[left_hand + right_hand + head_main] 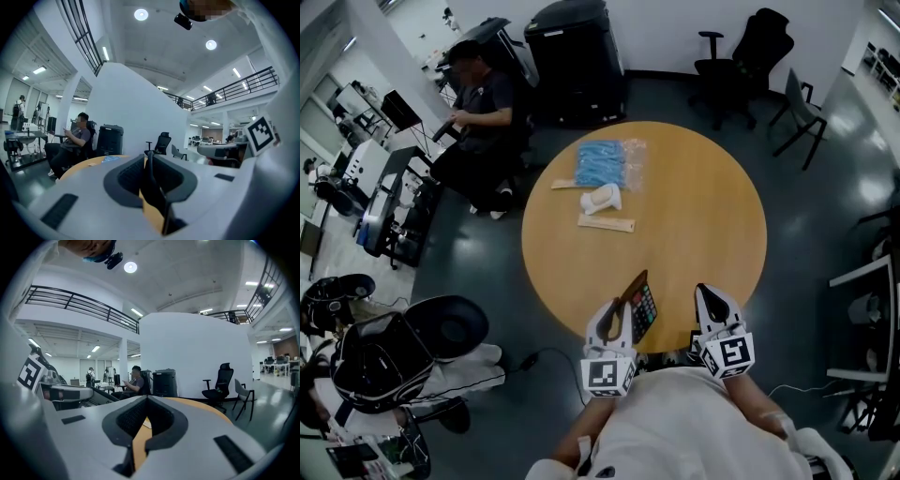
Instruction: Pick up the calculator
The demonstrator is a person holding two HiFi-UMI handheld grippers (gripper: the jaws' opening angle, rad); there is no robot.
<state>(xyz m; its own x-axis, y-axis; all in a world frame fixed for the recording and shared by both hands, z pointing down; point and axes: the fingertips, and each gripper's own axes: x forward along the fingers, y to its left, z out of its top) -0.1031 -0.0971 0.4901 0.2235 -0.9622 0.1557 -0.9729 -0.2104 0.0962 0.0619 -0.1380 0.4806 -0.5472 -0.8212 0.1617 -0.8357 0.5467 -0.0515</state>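
At the near edge of the round table [694, 216], the left gripper [616, 315] squeezes the calculator [642, 309] between its jaws and holds it tipped up over the wood. The right gripper [713, 302] is just beside it, jaws pressed together with nothing inside.

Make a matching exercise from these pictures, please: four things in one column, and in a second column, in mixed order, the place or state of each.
Things
1. black flat calculator
2. blue packet in a clear plastic bag
3. pale flat strip
4. right gripper

Places and states
A. farthest from the person on the round wooden table
B. jaws together, nothing between them
C. clamped in the left gripper
D. lying flat just nearer than the white curved object

Pairs: 1-C, 2-A, 3-D, 4-B
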